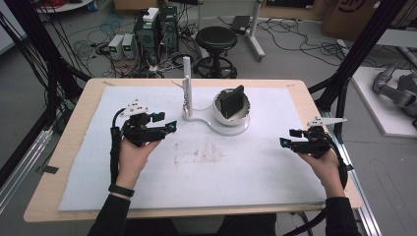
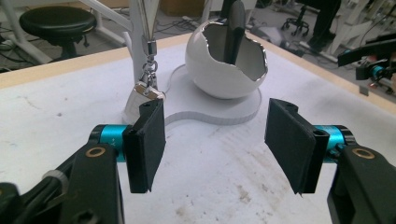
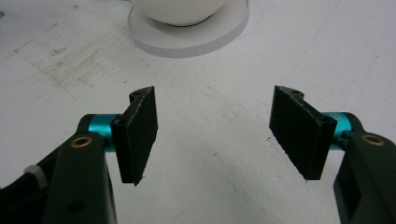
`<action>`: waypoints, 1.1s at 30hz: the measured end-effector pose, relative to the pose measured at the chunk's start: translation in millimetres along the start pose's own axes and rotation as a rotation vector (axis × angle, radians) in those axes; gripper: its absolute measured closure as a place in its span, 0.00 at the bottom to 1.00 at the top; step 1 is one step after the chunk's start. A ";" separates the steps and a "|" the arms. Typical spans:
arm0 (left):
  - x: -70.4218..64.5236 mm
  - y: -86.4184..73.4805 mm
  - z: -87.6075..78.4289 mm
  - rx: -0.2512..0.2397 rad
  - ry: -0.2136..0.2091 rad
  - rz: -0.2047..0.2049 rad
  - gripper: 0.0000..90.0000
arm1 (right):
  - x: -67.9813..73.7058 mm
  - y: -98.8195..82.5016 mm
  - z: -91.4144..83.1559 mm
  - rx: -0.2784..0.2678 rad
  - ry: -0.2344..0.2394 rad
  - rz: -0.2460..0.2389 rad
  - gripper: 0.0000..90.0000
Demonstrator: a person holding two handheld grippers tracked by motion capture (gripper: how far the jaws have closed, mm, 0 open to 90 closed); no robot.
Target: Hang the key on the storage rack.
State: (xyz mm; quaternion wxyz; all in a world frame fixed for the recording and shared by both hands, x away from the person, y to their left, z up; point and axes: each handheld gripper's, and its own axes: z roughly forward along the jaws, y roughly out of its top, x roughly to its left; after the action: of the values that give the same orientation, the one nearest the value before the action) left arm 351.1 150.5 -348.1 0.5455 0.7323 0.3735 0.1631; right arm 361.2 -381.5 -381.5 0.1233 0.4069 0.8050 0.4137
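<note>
Left hand-held gripper (image 1: 167,126) jaws wide apart, nothing held, aimed at egg-shaped white bowl (image 2: 226,65) on stand base mid-worktop (image 1: 69,142); dark flat object (image 1: 231,101) seated upright inside. Right hand-held gripper (image 1: 285,142) parted, empty, well apart. Retreat best kept level, hanging keyring (image 2: 148,86) avoided.

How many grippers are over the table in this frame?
2. The left gripper hovers over the mat's left side, jaws open and empty; the right gripper hovers near the mat's right edge, also open and empty.
</note>
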 end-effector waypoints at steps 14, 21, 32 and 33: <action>9.2 -2.6 -13.1 0.004 0.028 0.001 0.41 | 0.4 0.1 1.2 0.009 -0.004 0.000 0.36; 9.3 -2.7 -12.8 0.007 0.016 -0.002 0.39 | -0.2 -0.3 2.2 0.010 -0.006 0.001 0.35; 9.4 -3.7 -11.2 0.020 0.013 0.000 0.38 | -0.8 -0.7 2.5 0.012 -0.005 0.009 0.34; 9.8 -3.9 -10.7 0.024 0.011 0.000 0.38 | -0.9 -0.8 2.5 0.012 -0.006 0.009 0.34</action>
State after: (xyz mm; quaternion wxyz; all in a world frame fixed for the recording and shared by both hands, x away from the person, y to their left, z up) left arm 349.2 165.4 -349.6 0.5347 0.7378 0.3786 0.1626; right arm 362.6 -381.0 -383.8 0.1214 0.4123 0.8054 0.4081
